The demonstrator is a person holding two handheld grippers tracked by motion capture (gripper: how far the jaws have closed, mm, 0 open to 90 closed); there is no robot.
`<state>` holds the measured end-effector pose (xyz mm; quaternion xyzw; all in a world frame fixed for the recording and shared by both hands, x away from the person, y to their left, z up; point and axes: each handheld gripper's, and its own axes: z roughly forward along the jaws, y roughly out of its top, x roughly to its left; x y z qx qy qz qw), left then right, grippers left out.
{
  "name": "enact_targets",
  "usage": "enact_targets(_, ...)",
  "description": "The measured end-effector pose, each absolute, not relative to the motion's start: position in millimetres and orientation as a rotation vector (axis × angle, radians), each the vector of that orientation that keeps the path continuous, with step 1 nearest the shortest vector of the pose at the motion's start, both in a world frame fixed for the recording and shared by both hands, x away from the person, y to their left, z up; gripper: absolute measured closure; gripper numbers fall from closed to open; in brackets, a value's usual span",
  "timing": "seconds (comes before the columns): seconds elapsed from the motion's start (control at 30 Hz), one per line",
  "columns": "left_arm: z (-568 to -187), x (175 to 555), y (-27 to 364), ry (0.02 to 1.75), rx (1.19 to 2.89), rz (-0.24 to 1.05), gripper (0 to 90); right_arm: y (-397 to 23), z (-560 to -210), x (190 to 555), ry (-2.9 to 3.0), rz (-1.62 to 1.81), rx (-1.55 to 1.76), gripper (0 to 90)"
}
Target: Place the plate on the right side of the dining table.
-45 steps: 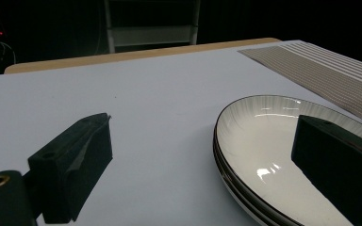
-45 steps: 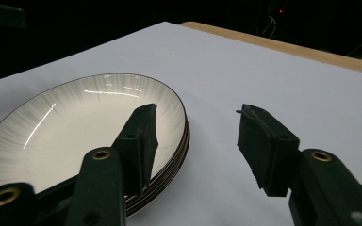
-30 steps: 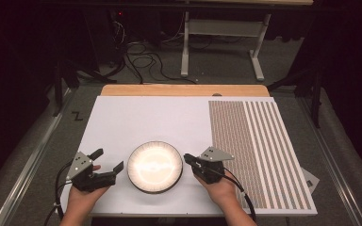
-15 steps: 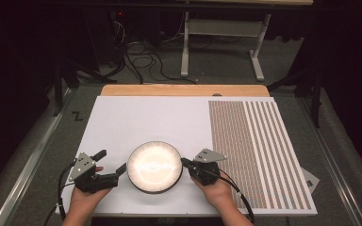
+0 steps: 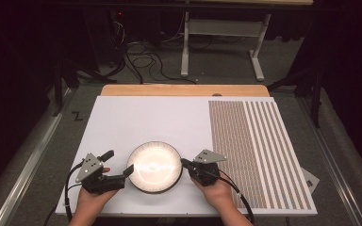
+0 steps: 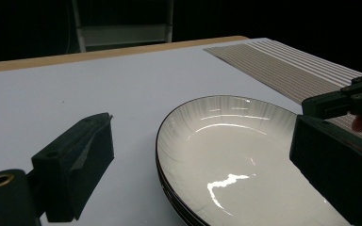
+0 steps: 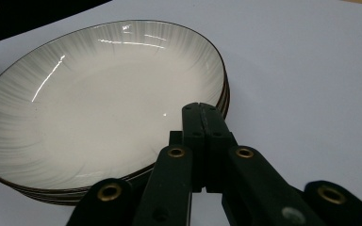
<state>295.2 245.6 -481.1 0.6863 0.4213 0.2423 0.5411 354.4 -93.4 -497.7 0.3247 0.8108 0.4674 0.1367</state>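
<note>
A stack of shallow white plates (image 5: pixel 155 167) with thin dark rims sits near the front edge of the white surface (image 5: pixel 141 117), between the two hand-held grippers. In the right gripper view several rims show one under another at the stack's edge (image 7: pixel 75 190), so more than one plate lies here; the exact count cannot be told.

The right gripper (image 5: pixel 185 163) has come in from the stack's right side since a second ago: then its fingers stood apart and short of the rim, and now they are clenched together with their tip at the rim of the top plate, over its inner slope in the right gripper view (image 7: pixel 201 113). Whether any rim is pinched between them cannot be told; the two fingers look pressed flat on each other. The left gripper (image 5: pixel 120 165) has barely shifted, and its fingers stand released and wide on the stack's left side, one finger (image 6: pixel 78 157) resting off on the bare surface, the other (image 6: pixel 334 165) over the near rim.

Judged from this, the work is at the first contact with the top plate, with no lift begun.

Right of the stack lies a brown-and-white striped mat (image 5: pixel 259 150); beyond it, a wooden strip (image 5: pixel 184 90) edges the far side of the surface.
</note>
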Motion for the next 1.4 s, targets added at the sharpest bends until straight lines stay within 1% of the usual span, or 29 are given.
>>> enact_targets(0.57,-483.6,296.8,248.0,1.01,1.635,0.538,8.1,-88.6,-499.5,353.1,2.36,1.358,0.93,90.0)
enact_targets(0.97,-487.9,300.8,252.8,1.052,1.609,0.472,9.5,-86.3,-500.4,352.8,2.37,1.361,0.925,90.0)
enact_targets(1.0,-488.7,300.9,248.6,1.078,1.54,0.448,9.4,-85.0,-500.7,352.4,2.368,1.366,0.924,90.0)
enact_targets(1.03,-488.9,301.2,247.7,1.086,1.517,0.444,9.3,-83.7,-500.8,351.6,2.372,1.359,0.919,90.0)
enact_targets(1.2,-488.8,301.7,249.4,1.091,1.518,0.458,9.4,-79.3,-501.8,351.1,2.392,1.358,0.902,90.0)
enact_targets(1.23,-487.9,301.2,255.8,1.063,1.61,0.476,9.4,-77.8,-502.2,350.9,2.395,1.359,0.901,90.0)
enact_targets(1.4,-488.2,301.7,255.7,1.063,1.616,0.467,9.5,-73.7,-504.6,350.6,2.412,1.346,0.889,90.0)
